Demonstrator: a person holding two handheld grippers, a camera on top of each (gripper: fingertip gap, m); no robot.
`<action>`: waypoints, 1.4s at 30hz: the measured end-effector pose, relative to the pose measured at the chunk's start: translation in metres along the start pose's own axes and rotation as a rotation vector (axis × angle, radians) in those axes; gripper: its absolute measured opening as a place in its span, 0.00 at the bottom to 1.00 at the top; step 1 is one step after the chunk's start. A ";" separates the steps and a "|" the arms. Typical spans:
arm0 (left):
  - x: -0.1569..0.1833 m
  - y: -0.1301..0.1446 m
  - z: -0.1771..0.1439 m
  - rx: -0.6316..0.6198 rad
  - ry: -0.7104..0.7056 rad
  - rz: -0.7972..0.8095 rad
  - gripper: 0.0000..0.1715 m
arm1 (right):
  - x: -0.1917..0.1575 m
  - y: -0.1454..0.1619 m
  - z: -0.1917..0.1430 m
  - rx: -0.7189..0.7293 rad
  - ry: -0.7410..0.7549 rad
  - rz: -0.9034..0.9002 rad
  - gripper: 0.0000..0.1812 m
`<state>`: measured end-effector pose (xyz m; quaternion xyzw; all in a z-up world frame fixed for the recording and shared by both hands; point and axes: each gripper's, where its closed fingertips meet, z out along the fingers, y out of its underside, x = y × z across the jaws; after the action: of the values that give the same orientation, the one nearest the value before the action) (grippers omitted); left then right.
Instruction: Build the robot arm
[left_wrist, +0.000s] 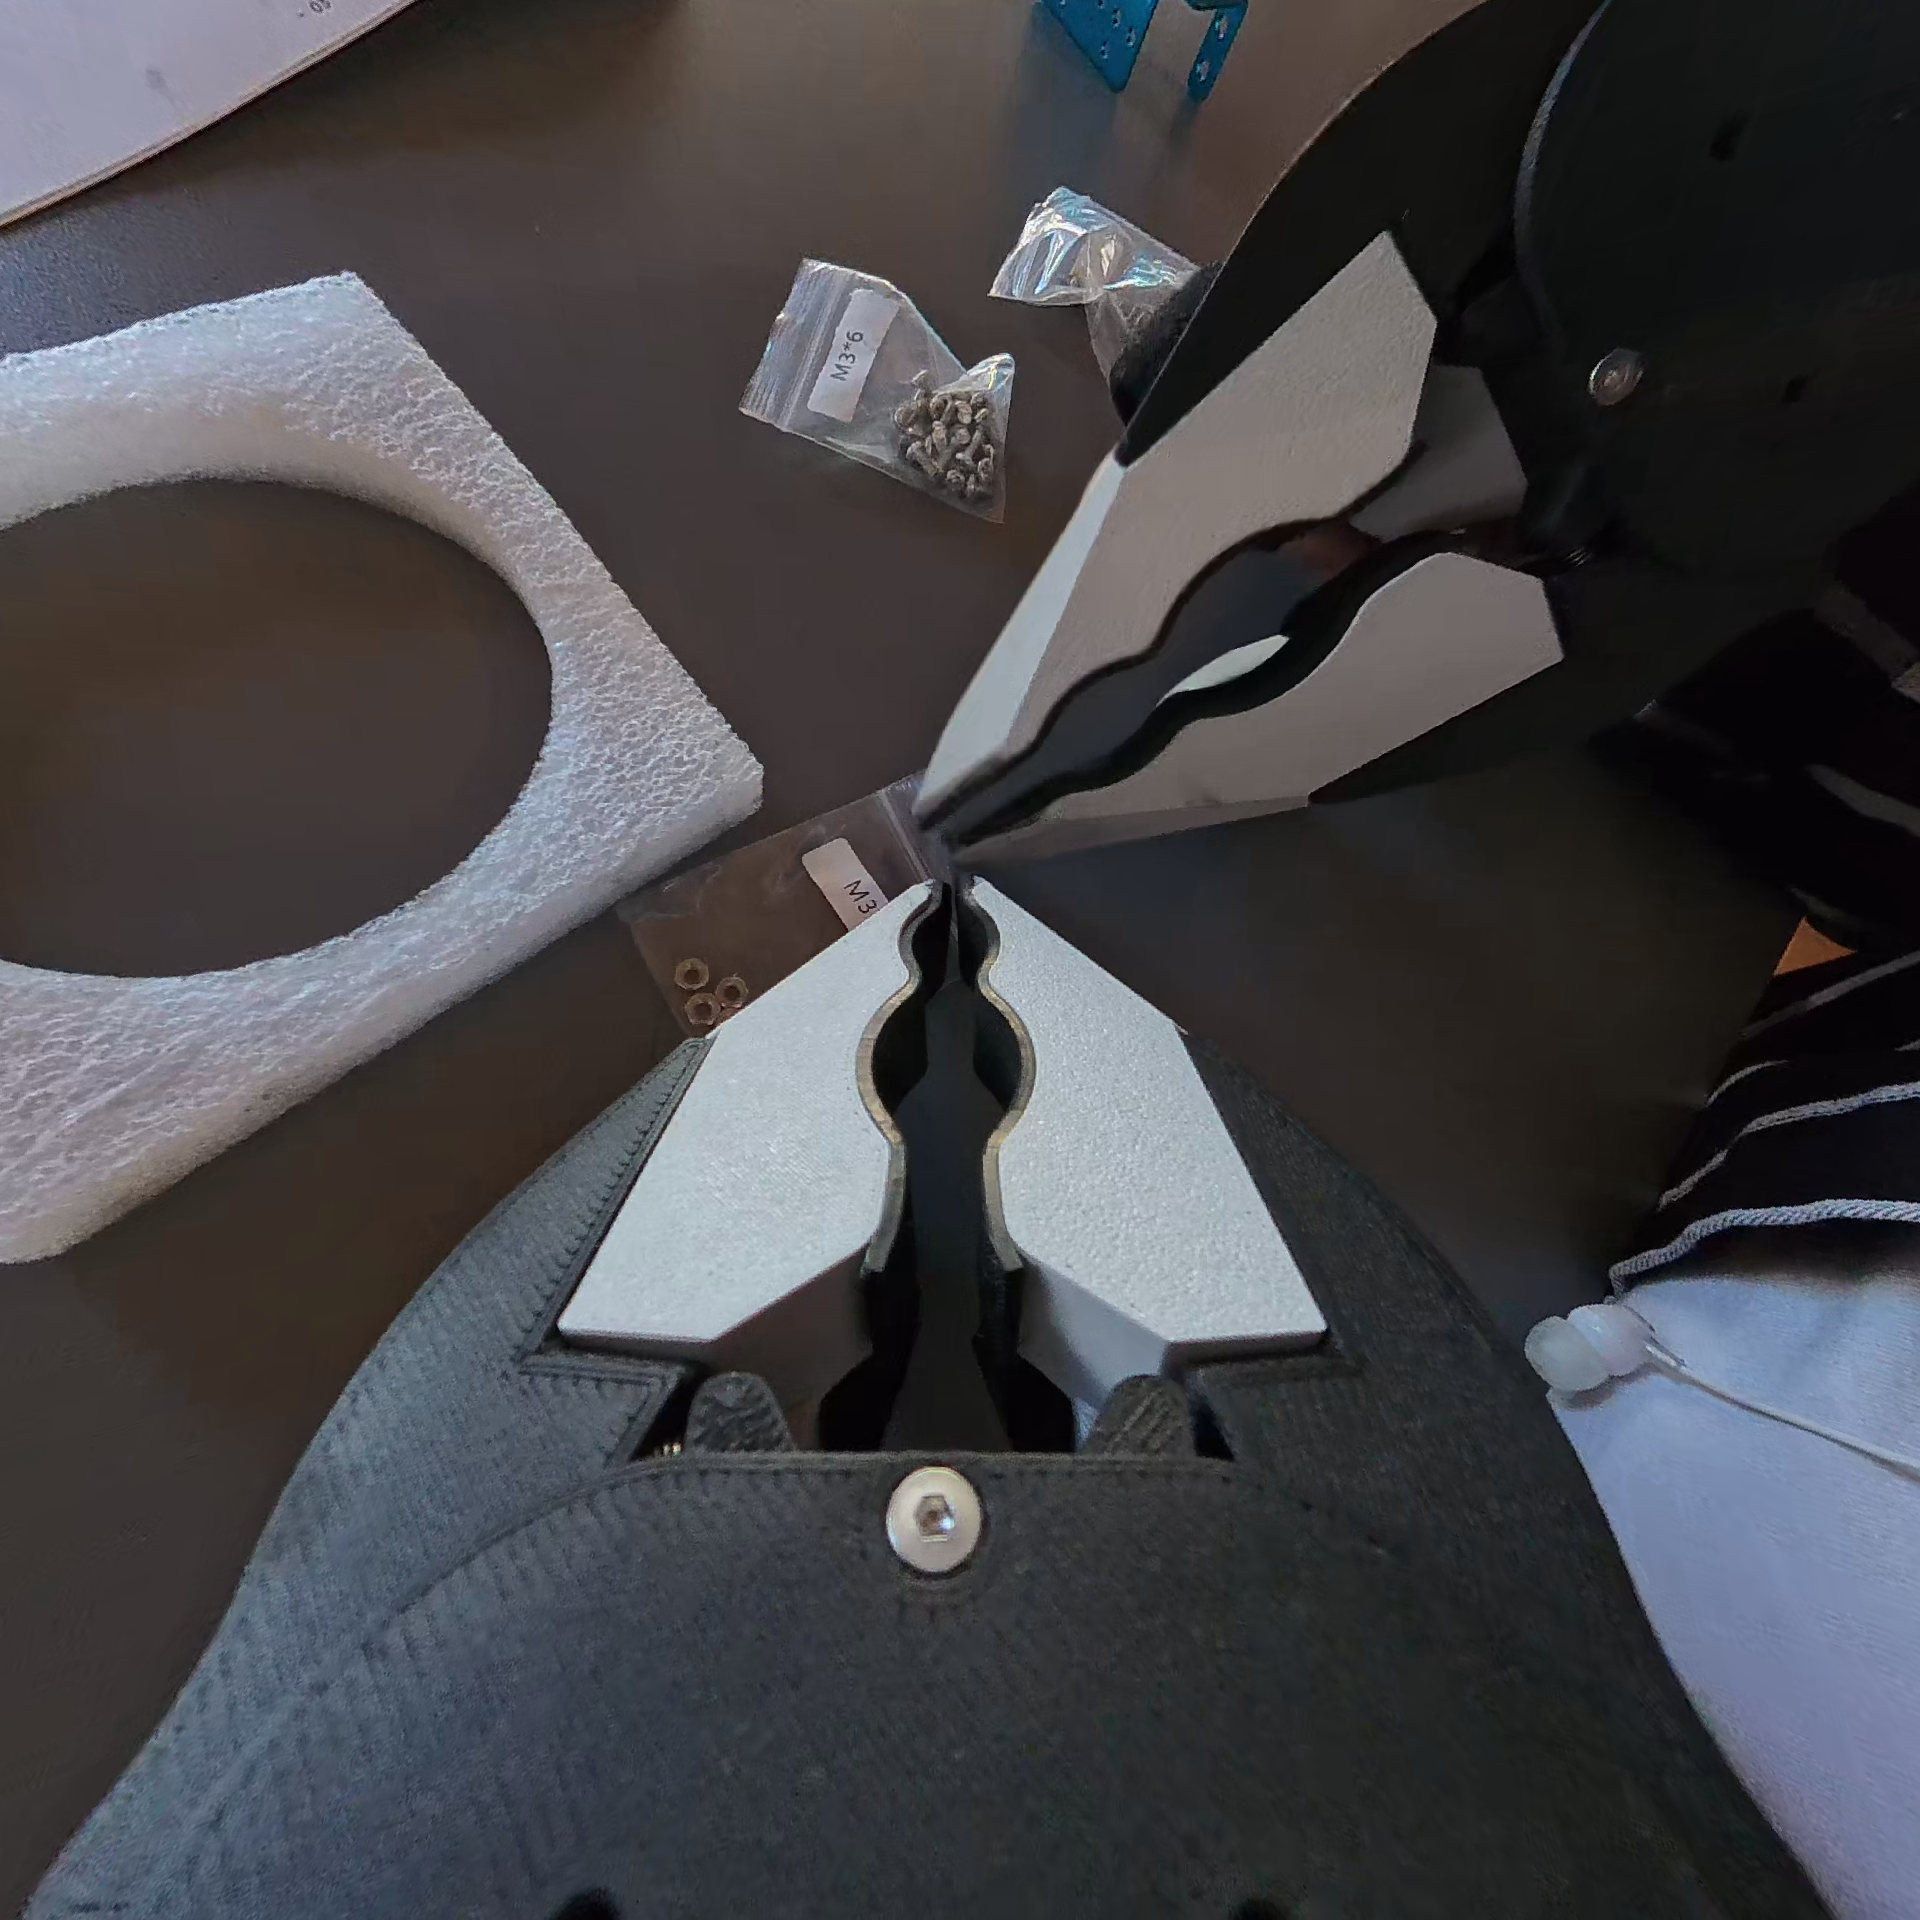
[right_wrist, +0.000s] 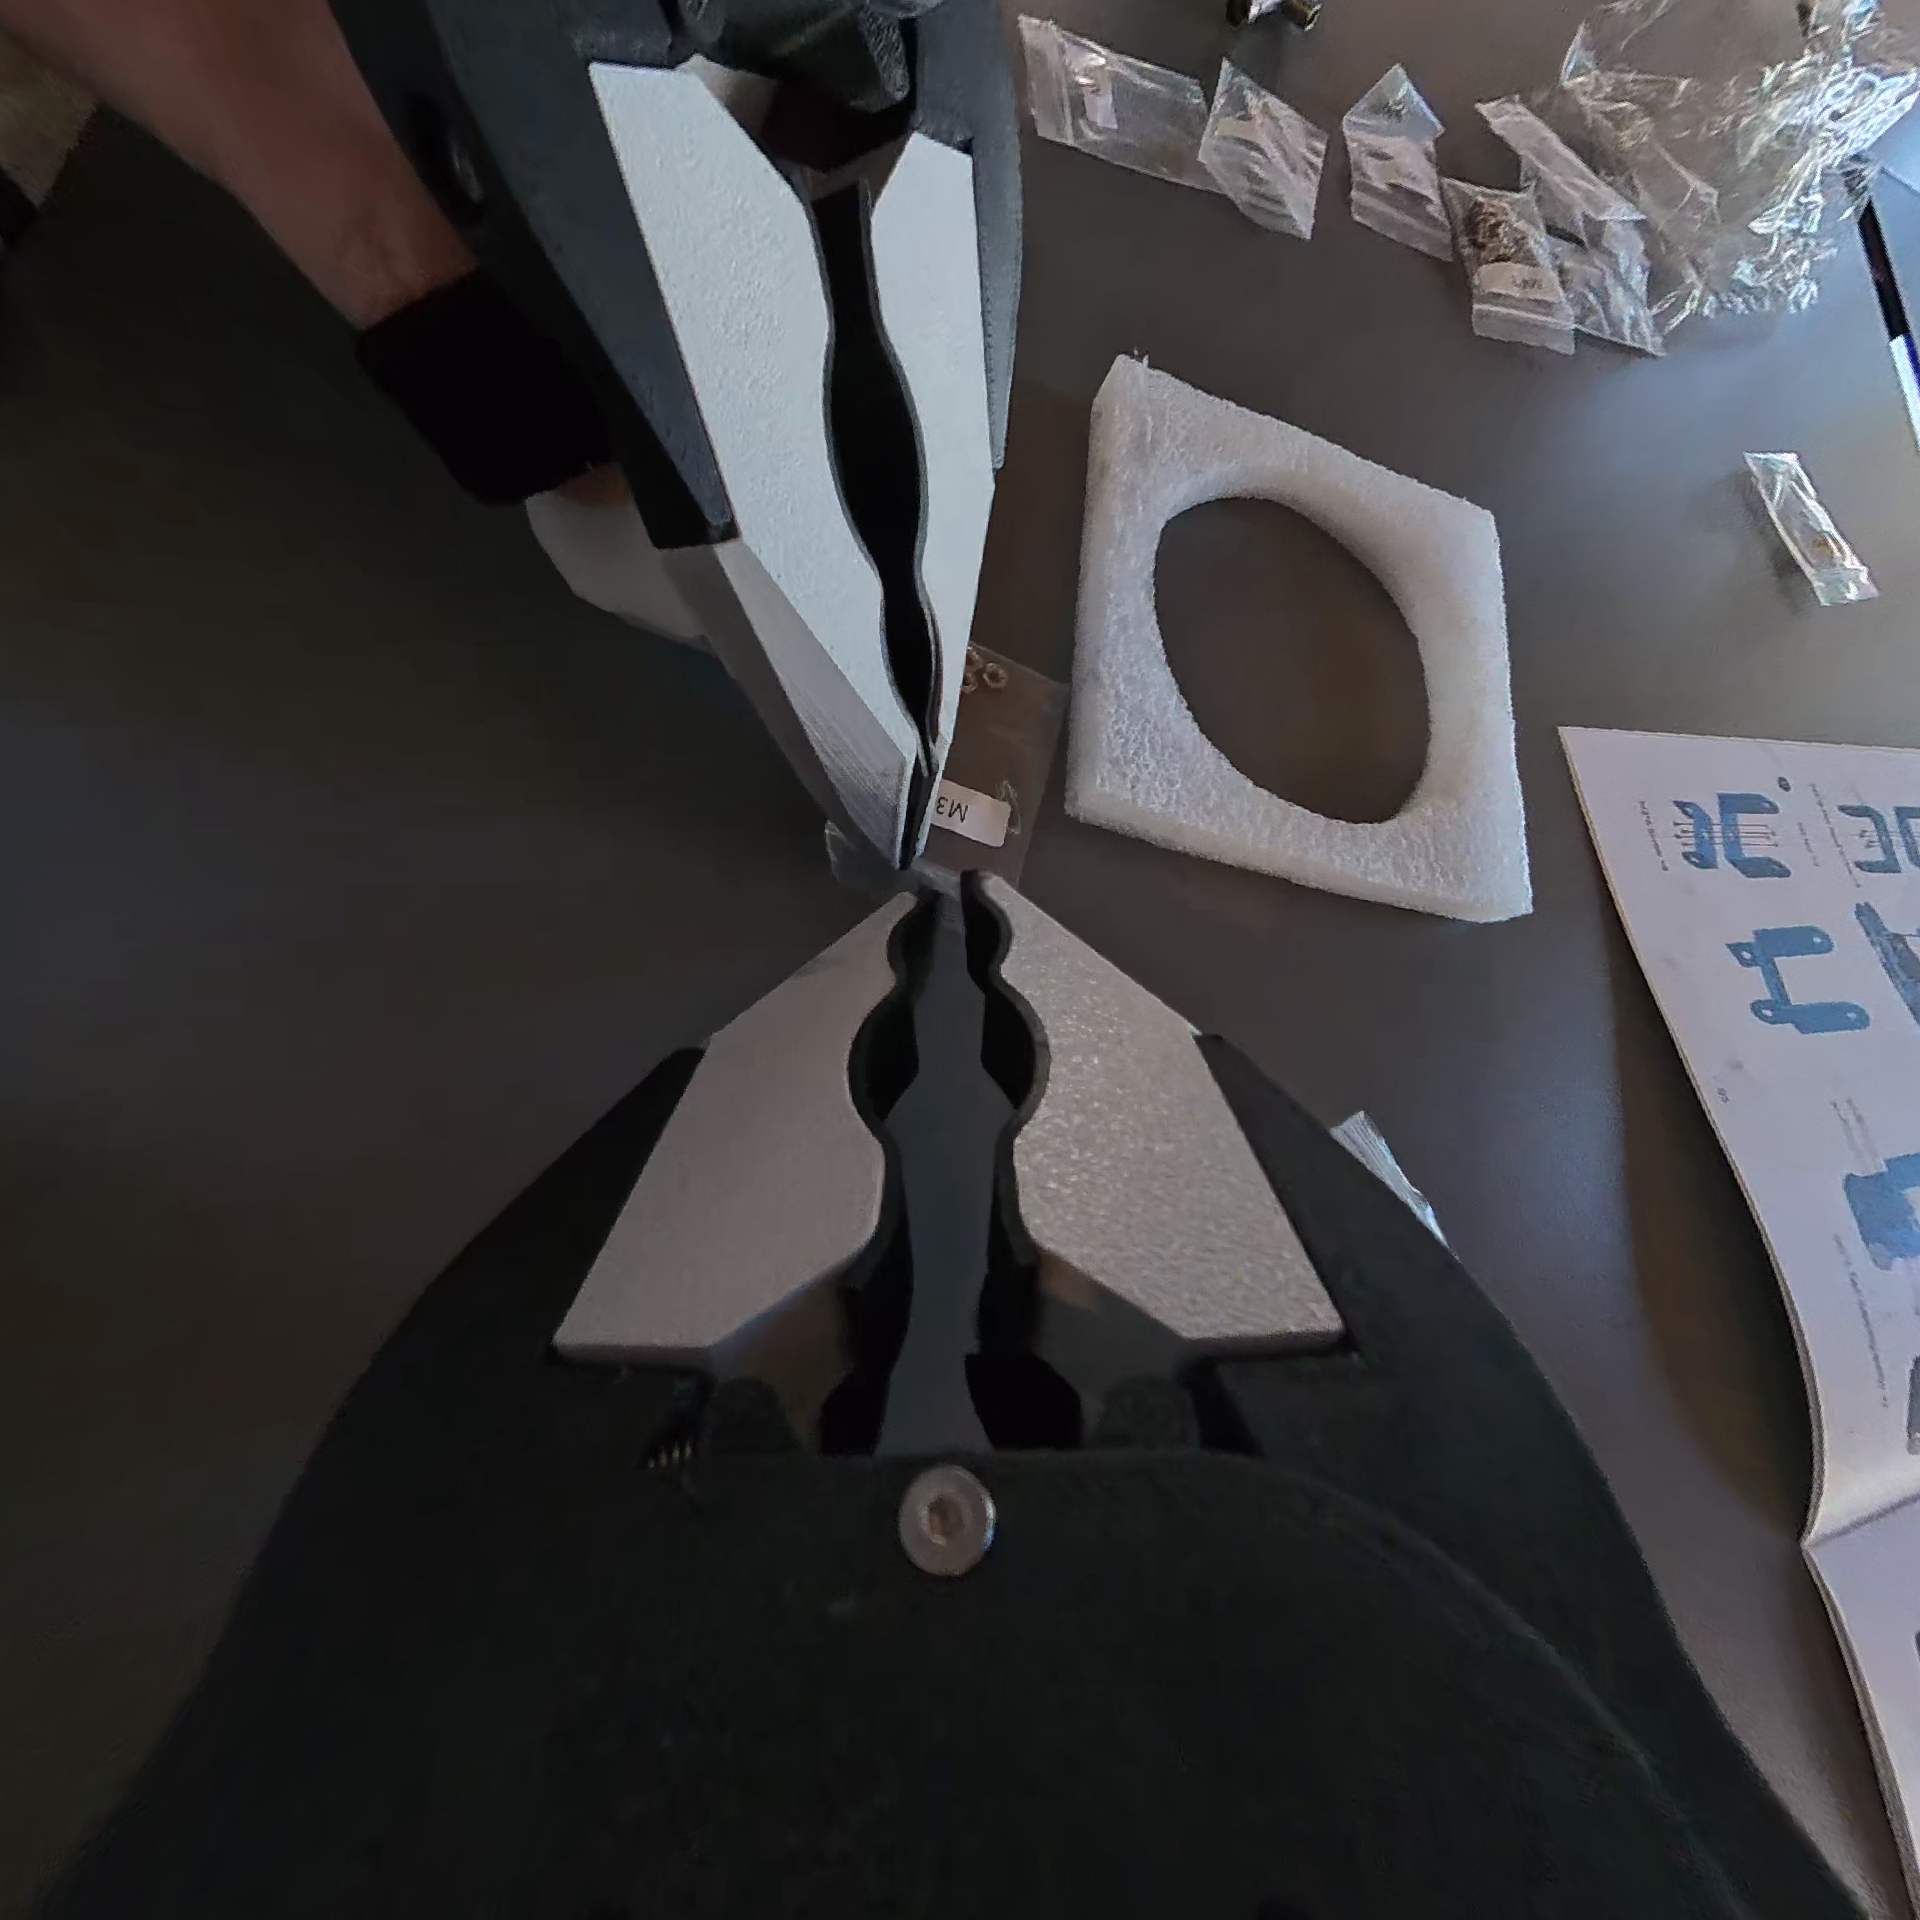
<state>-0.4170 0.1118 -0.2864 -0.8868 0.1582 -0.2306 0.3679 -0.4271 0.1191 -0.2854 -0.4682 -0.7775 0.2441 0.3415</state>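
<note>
Left hand-held gripper (left_wrist: 951, 891): fingers drawn nearly together, tips pinching the top edge of a small clear bag (left_wrist: 774, 935), right beside its white label.

Right hand-held gripper (right_wrist: 948, 881): also closed to a sliver, tips on the same bag's top edge, meeting the left one nose to nose.

Small clear bag: lies flat on the dark table (left_wrist: 1299, 1039), a few tiny brass-coloured nuts (left_wrist: 709, 989) loose at its bottom; one corner tucked against the white foam frame (left_wrist: 312, 727).

Bag mouth: hidden behind the fingertips, so I cannot tell whether the seal is parted or closed.

How far along: both grips look set on the bag; the nuts sit inside, nothing tipped out.

Foam frame: square white pad with a round hole, just beside the bag.

Bag of screws (left_wrist: 894, 405): farther across the table, lying apart from the grippers.

Other bags (right_wrist: 1351, 156): a scatter of small clear packets and crumpled film near the far edge in the right wrist view.

Printed sheet (right_wrist: 1766, 1039): white page with blue drawings, at the table's right side.

Blue metal bracket (left_wrist: 1143, 42): just visible at the far edge.
</note>
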 end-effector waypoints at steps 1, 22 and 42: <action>0.000 0.000 0.000 -0.001 0.001 0.002 0.00 | -0.001 -0.001 0.000 0.002 -0.007 -0.006 0.00; 0.000 -0.032 -0.074 0.338 -0.027 -0.147 0.11 | 0.019 -0.063 -0.015 0.381 -0.203 0.924 0.00; -0.016 -0.027 -0.068 0.408 0.222 -0.474 0.02 | 0.006 -0.073 -0.002 0.385 -0.259 0.921 0.00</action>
<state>-0.4631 0.0977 -0.2296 -0.7765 -0.0630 -0.4319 0.4545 -0.4684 0.0919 -0.2313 -0.6566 -0.4675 0.5639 0.1795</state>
